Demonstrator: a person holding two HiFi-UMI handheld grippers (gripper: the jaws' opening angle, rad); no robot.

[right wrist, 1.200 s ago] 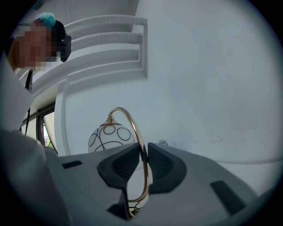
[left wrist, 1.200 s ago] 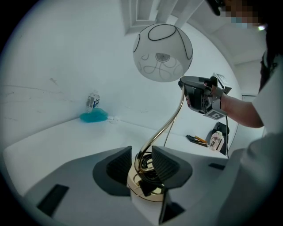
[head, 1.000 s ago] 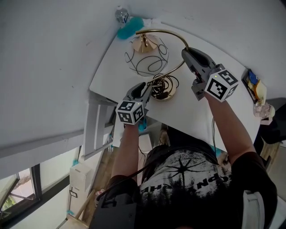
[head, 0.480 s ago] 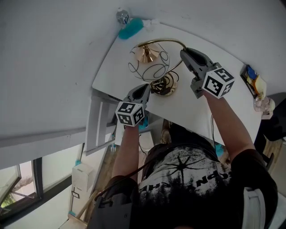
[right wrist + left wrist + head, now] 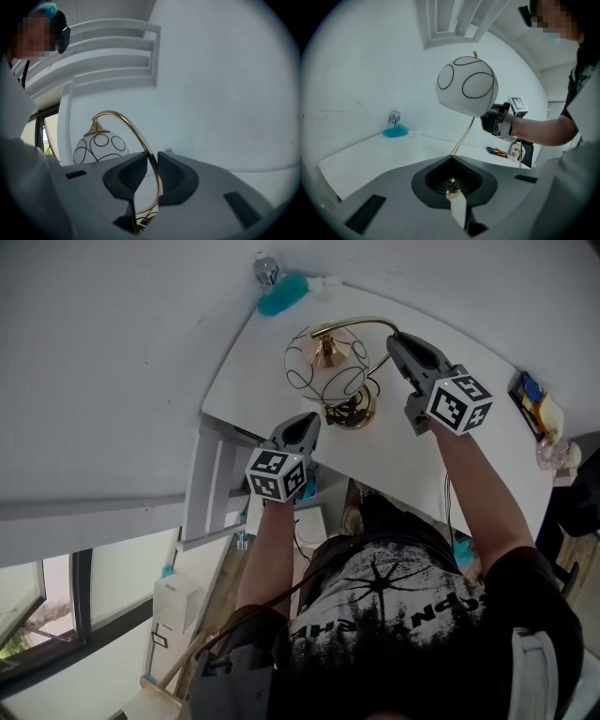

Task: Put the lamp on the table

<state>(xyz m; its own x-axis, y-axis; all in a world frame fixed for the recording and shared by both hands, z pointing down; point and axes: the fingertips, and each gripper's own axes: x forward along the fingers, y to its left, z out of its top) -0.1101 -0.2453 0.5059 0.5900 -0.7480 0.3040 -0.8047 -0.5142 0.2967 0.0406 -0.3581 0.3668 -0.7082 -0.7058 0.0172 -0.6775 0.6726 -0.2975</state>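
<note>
The lamp has a white globe shade (image 5: 326, 376) with black loops, an arched gold stem (image 5: 361, 326) and a gold base (image 5: 354, 412). It stands on the white table (image 5: 422, 465). My right gripper (image 5: 401, 341) is shut on the stem, which runs between its jaws (image 5: 152, 164). My left gripper (image 5: 307, 421) sits just left of the base with its jaws shut. In the left gripper view a gold glint shows at the tips (image 5: 451, 182); whether it is pinched I cannot tell. The shade (image 5: 467, 86) hangs above, and the stem (image 5: 462, 138) rises from behind the jaws.
A teal cloth (image 5: 281, 294) and a small bottle (image 5: 266, 268) lie at the table's far corner by the wall. Small items (image 5: 536, 413) sit at the table's right edge. A white slatted frame (image 5: 211, 488) stands below the left edge.
The shade has swung from the table's left side to above the base, with the stem more upright. My left jaws, open a second ago, have shut. My right gripper has kept its grip.
</note>
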